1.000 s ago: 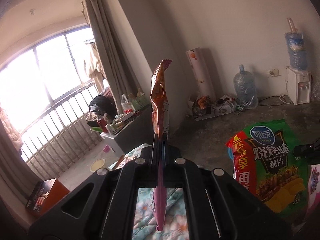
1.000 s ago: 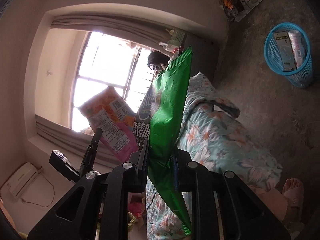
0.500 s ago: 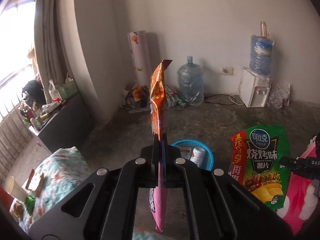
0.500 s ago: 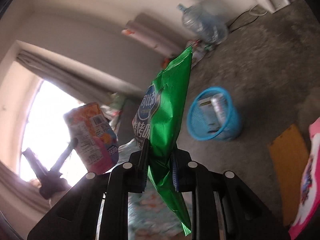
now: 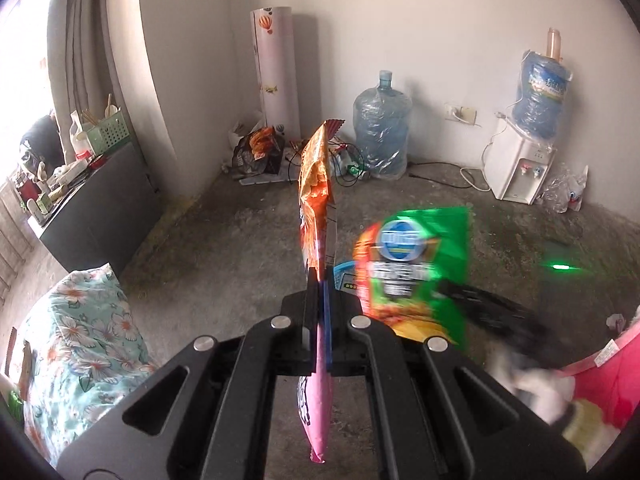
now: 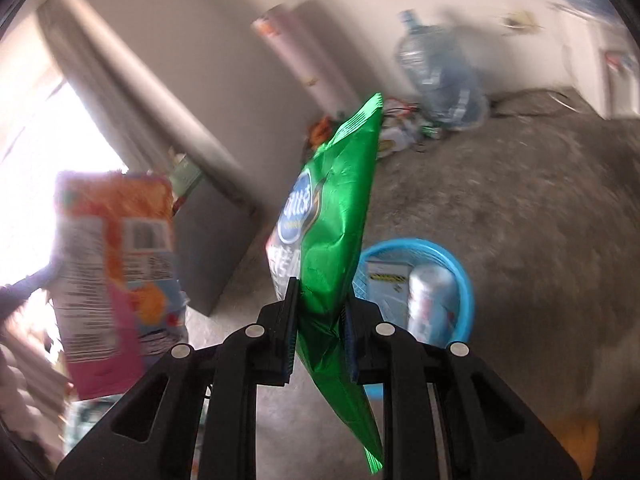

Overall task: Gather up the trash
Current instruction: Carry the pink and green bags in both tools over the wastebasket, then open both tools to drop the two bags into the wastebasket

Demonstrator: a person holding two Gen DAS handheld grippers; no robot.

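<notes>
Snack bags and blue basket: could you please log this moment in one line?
left gripper: shut on orange-pink bag | right gripper: shut on green bag | blue basket: below, holds trash

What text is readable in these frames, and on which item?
None reads cleanly.
Green chip bag: logo and lettering smeared by motion.
Orange-pink snack bag: back print and barcode blurred.
Box in the blue basket: label blurred.
Water jug label on the dispenser: too small.

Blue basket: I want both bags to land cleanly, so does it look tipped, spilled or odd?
Nothing stands out. The blue basket stands upright on the floor, with a box and a can inside.
</notes>
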